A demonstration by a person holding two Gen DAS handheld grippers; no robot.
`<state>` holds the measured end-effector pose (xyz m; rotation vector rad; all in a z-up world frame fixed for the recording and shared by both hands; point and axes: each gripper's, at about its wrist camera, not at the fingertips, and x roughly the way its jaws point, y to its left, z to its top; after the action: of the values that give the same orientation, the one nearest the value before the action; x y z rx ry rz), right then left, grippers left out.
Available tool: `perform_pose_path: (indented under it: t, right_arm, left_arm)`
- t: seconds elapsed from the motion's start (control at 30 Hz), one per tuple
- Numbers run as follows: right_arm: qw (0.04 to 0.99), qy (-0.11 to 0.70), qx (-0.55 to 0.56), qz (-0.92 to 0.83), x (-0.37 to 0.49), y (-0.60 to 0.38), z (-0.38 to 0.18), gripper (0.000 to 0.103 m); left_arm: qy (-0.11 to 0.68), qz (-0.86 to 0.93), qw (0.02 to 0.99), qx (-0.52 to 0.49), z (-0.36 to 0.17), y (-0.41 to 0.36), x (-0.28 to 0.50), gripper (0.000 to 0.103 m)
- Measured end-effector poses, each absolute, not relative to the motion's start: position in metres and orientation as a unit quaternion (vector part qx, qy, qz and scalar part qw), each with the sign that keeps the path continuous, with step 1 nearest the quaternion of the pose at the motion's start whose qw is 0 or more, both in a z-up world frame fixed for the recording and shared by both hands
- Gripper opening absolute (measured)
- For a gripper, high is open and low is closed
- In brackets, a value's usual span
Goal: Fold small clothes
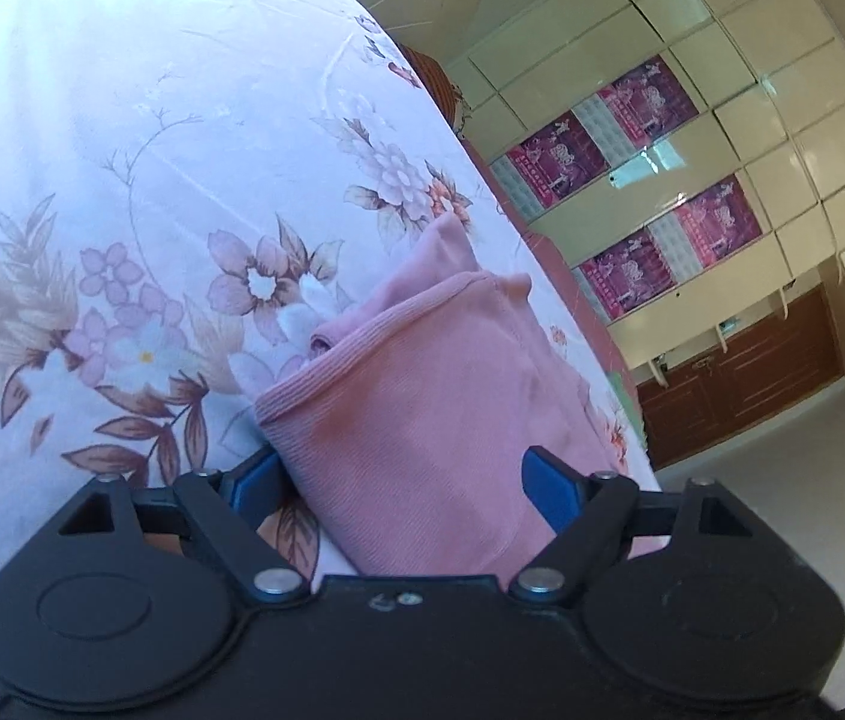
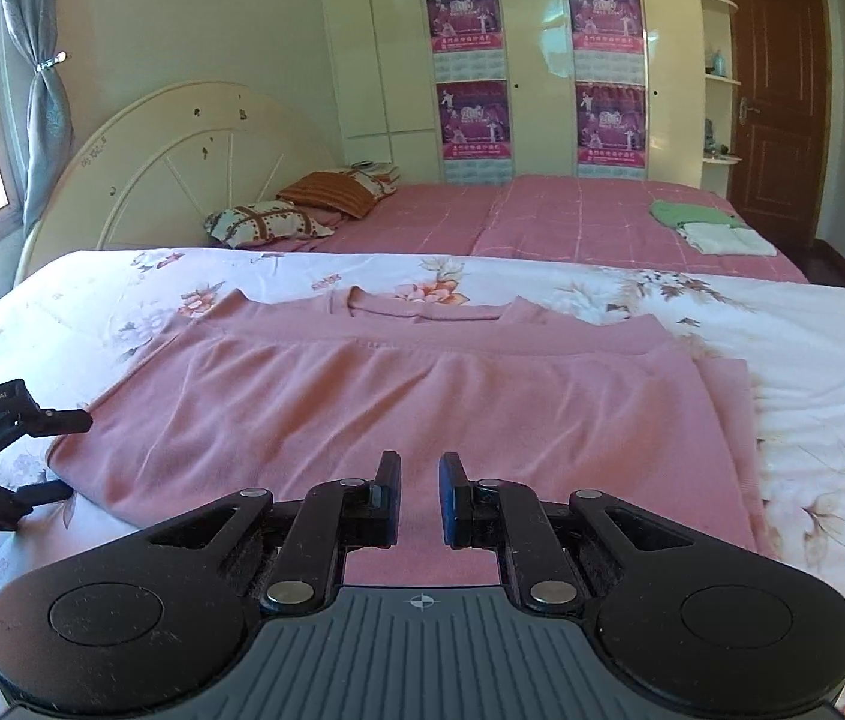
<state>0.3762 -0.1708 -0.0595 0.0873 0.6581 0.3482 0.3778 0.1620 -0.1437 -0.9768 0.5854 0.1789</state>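
A pink ribbed garment (image 2: 410, 396) lies partly folded on the floral bedsheet (image 2: 812, 348), its hem folded up toward the neckline. My right gripper (image 2: 420, 480) hovers over its near edge with the jaws a narrow gap apart and nothing between them. My left gripper (image 2: 65, 456) is at the garment's left edge, jaws spread wide. In the left wrist view the left gripper (image 1: 404, 486) is open, and the garment's folded side (image 1: 422, 408) sits between the blue pads (image 1: 548, 492) without being pinched.
A second bed with a pink sheet (image 2: 542, 222) lies behind, with pillows (image 2: 278, 219) and folded green and white clothes (image 2: 710, 228). A white headboard (image 2: 182, 162), a wardrobe with posters (image 2: 542, 60) and a brown door (image 2: 776, 96) stand beyond.
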Motion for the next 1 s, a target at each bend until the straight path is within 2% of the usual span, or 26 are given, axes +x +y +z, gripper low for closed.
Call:
perform_pose_path:
  t: [0.13,0.17,0.2,0.27,0.5,0.57,0.63,0.73,0.87,1.0]
  right_arm:
    - [0.922,0.33,0.072,0.191,0.406,-0.159,-0.07,0.011]
    - [0.92,0.33,0.076,0.195,0.411,-0.157,-0.073,0.011]
    - [0.92,0.329,0.079,0.199,0.415,-0.153,-0.075,0.011]
    - [0.917,0.329,0.085,0.209,0.425,-0.147,-0.08,0.011]
    - [0.912,0.324,0.069,0.24,0.443,-0.121,-0.088,0.011]
    - [0.912,0.329,0.051,0.237,0.448,-0.112,-0.095,0.011]
    - [0.899,0.38,0.006,0.22,0.46,-0.097,-0.119,0.011]
    - [0.906,0.363,-0.014,0.218,0.456,-0.094,-0.127,0.01]
    - [0.906,0.365,-0.002,0.217,0.456,-0.1,-0.128,0.01]
    - [0.9,0.376,0.047,0.216,0.461,-0.113,-0.126,0.011]
  left_arm:
    - [0.259,0.091,0.838,-0.472,-0.147,0.163,0.393,0.078]
    - [0.259,0.096,0.84,-0.468,-0.147,0.162,0.396,0.07]
    - [0.264,0.103,0.839,-0.464,-0.148,0.162,0.399,0.047]
    - [0.293,0.102,0.823,-0.476,-0.159,0.167,0.407,0.009]
    - [0.252,0.069,0.849,-0.459,-0.141,0.169,0.393,0.007]
    - [0.27,0.076,0.848,-0.449,-0.144,0.169,0.397,0.007]
    - [0.307,0.082,0.833,-0.453,-0.156,0.174,0.404,0.008]
    - [0.305,0.073,0.828,-0.464,-0.157,0.179,0.405,0.007]
    - [0.267,0.035,0.867,-0.42,-0.113,0.158,0.403,0.006]
    - [0.261,-0.037,0.914,-0.309,-0.047,0.1,0.421,0.006]
